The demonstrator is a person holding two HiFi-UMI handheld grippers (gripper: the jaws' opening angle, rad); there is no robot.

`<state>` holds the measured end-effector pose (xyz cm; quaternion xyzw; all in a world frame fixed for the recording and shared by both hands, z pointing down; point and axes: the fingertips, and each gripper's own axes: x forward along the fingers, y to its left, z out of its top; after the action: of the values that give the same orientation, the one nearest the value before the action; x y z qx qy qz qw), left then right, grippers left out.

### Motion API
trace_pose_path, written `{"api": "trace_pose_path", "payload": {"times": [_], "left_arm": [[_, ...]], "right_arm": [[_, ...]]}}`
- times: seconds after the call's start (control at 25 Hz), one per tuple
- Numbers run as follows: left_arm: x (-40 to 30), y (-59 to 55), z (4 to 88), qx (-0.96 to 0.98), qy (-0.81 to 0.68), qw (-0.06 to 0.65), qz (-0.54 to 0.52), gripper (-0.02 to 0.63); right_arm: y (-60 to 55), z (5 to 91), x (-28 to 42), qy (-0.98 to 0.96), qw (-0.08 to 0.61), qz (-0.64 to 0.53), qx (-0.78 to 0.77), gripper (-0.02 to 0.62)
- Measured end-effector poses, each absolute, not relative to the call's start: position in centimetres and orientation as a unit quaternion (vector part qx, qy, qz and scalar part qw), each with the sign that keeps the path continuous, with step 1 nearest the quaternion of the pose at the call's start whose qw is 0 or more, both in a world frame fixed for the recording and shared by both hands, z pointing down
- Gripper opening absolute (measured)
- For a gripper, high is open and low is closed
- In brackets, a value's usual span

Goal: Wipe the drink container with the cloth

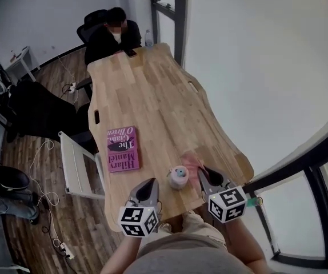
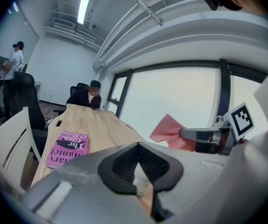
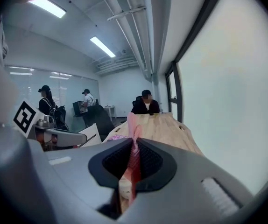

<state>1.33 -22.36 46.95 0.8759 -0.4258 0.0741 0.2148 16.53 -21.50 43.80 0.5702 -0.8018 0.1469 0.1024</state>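
Right gripper [image 3: 133, 146] pinches the pink cloth [image 3: 132, 125], left gripper [image 2: 137, 148] is pressed together empty, so the unheld drink container [image 1: 179, 177] near the table's [image 1: 152, 96] near edge may topple when wiped.

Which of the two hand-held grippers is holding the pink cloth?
The right gripper: its jaws pinch the pink cloth; the left gripper holds nothing.
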Motion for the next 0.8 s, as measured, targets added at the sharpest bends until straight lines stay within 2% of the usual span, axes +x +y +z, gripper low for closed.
{"api": "trace_pose_path", "payload": {"times": [0.8], "left_arm": [[1.0, -22.3, 48.6, 0.784, -0.573, 0.234, 0.049, 0.003]], "right_arm": [[-26.0, 49.0, 14.9, -0.89, 0.171, 0.164, 0.389, 0.02]]}}
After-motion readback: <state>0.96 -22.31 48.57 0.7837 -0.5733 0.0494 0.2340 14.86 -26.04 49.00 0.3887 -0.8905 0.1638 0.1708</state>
